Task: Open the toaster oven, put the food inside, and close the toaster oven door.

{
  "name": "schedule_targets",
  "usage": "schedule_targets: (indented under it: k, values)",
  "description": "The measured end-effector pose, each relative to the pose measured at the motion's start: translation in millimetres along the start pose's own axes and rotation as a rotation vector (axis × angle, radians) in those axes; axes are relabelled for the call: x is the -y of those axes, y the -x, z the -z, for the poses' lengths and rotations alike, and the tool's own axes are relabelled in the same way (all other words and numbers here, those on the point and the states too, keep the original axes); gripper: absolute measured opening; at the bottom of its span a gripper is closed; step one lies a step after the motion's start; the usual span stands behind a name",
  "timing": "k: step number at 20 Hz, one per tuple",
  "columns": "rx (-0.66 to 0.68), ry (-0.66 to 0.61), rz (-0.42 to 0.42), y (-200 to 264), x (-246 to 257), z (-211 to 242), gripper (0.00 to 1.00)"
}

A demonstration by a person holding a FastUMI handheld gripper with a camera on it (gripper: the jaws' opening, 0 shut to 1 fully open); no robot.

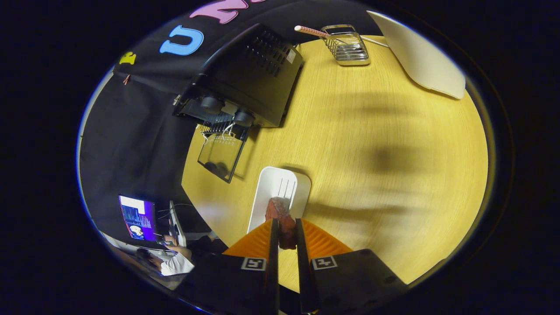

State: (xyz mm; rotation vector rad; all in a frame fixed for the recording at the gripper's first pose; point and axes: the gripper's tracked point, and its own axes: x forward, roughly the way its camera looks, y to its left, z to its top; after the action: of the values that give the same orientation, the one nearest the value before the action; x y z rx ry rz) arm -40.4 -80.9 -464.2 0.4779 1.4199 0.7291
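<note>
Gripper (286,225) clamping meat (282,216), wooden table (372,144), booth

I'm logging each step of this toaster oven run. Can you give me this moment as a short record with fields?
tool: tool shut on the food
food: reddish-brown piece of food, between the fingers, above the white tray
toaster oven: toaster oven beyond the tray, glass door open
table: wooden table
also there: wire rack
step: food gripped, not yet inside

Wire rack (348,46), straw (310,30), monitor (138,217)
</note>
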Motion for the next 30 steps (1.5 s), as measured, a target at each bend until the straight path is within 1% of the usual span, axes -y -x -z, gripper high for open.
schedule_targets:
  k: [1,2,4,6,10,13,17,23,26,30]
  values:
    - [0.008,-0.02,0.004,3.9,-2.2,-1.4,0.2]
    - [0.028,-0.004,0.021,5.9,-1.2,-2.8,0.16]
    - [0.097,0.046,0.061,14.5,-4.1,-8.5,0.17]
    - [0.189,0.063,0.089,26.9,-19.0,-16.2,0.17]
    - [0.364,0.077,0.103,48.0,-69.4,-25.4,0.16]
    - [0.439,0.089,0.101,50.2,-116.1,-24.1,0.16]
    - [0.512,0.106,0.097,43.1,-172.0,-23.5,0.16]
    - [0.595,0.12,0.115,12.5,-236.7,-26.1,0.16]
    - [0.621,0.093,0.111,-9.2,-260.4,-33.9,0.16]
    - [0.683,0.019,0.13,-38.7,-273.8,-55.6,0.16]
